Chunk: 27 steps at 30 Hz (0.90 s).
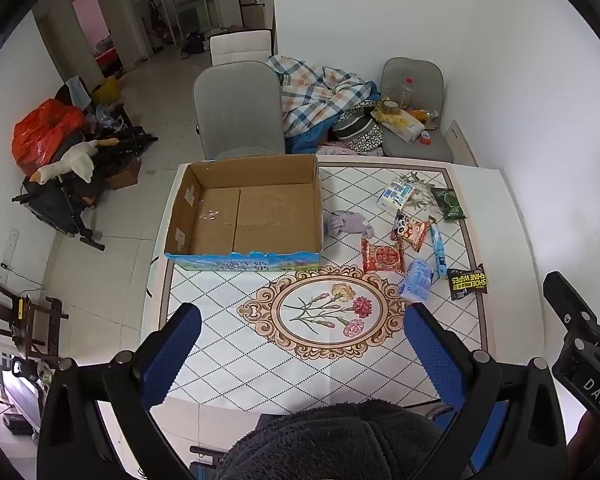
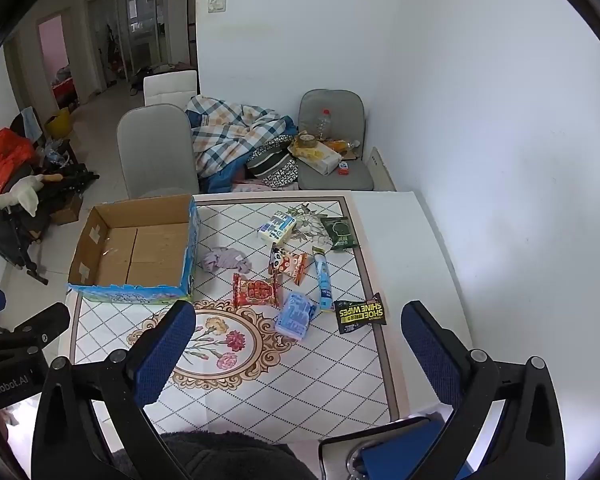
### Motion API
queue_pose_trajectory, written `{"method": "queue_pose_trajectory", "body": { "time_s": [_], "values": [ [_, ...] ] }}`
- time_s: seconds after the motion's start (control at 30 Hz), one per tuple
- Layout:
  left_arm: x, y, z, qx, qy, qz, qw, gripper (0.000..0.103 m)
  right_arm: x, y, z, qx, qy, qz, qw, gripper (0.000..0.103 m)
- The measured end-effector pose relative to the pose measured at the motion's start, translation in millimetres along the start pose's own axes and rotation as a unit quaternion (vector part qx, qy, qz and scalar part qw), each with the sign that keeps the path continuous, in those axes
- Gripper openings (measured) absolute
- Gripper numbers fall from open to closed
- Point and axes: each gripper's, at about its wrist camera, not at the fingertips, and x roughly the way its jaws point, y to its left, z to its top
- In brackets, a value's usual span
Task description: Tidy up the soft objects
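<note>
An empty cardboard box stands at the table's far left. To its right lie a crumpled lilac cloth, a red snack packet, a panda snack packet, a blue tissue pack, a blue tube, a black shoe-wipes pack, a green pack and a white-blue pack. My left gripper and right gripper are open and empty, high above the table's near edge.
The table has a tiled floral cover. Behind it are grey chairs, one with a bottle and clutter, and a plaid blanket. A white wall is on the right. A dark fleece sleeve shows at the bottom.
</note>
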Motion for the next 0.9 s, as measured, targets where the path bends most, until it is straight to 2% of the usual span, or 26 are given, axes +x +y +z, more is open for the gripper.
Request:
{"method": "queue_pose_trajectory", "body": {
  "time_s": [0.9],
  "values": [
    [-6.0, -3.3, 2.9, 0.001, -0.011, 0.003, 0.9999, 0.103, -1.2, -2.0, 3.2, 0.005, -0.006, 0.002, 1.0, 0.103]
  ]
}}
